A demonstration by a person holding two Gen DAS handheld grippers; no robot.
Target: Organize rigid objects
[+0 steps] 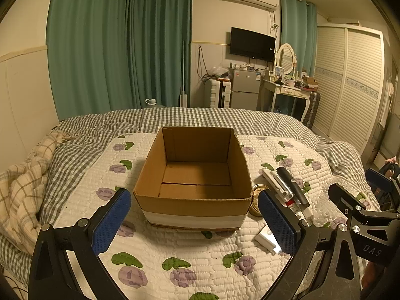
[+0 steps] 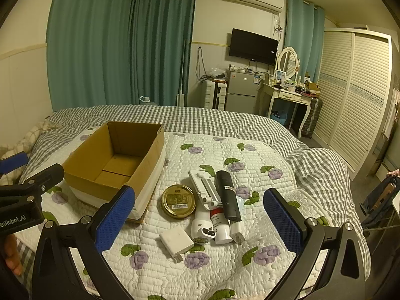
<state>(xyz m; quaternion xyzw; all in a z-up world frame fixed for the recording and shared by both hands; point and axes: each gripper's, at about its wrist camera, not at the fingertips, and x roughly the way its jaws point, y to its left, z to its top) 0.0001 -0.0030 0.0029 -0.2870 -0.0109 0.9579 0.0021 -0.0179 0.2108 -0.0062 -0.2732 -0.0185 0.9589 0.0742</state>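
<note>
An open box (image 2: 112, 165) sat on the bed (image 2: 225, 125), nothing in it. Just right of the box lay a heap: a round gold tin (image 2: 178, 201), a white charger (image 2: 176, 242), and a black tube (image 2: 228, 195) with its long axis running away toward the bed's far edge. Both the left gripper (image 1: 195, 222) and right gripper (image 2: 200, 222) hovered with fingers wide, holding nothing.
</note>
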